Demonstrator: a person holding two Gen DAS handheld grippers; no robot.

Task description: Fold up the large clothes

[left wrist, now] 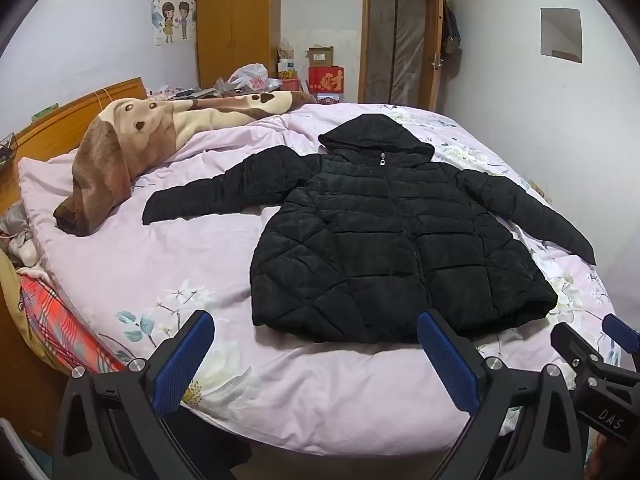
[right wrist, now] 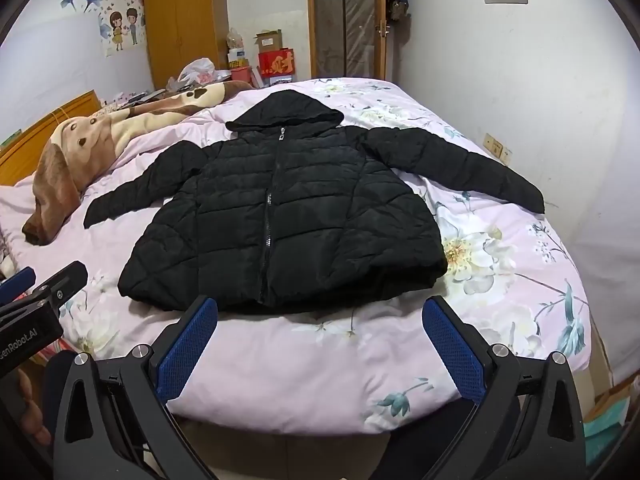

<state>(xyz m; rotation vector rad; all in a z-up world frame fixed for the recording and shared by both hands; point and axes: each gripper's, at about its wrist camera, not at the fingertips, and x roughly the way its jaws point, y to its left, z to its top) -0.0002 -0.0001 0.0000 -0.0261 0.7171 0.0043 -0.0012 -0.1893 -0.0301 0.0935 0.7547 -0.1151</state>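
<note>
A black hooded puffer jacket (left wrist: pixel 384 236) lies flat and zipped on the pink floral bed (left wrist: pixel 192 264), front up, both sleeves spread out. It also shows in the right wrist view (right wrist: pixel 288 216). My left gripper (left wrist: pixel 316 344) is open and empty, hovering at the near bed edge just short of the jacket's hem. My right gripper (right wrist: pixel 320 328) is open and empty, also just short of the hem. The right gripper shows at the far right of the left wrist view (left wrist: pixel 592 344), and the left gripper's finger shows at the left of the right wrist view (right wrist: pixel 60 280).
A brown and cream dog-print blanket (left wrist: pixel 120 152) lies bunched along the bed's left side by the wooden headboard (left wrist: pixel 60 124). A wardrobe (left wrist: pixel 236 24), boxes and a door (left wrist: pixel 396 40) stand behind the bed. A wall runs along the bed's right side.
</note>
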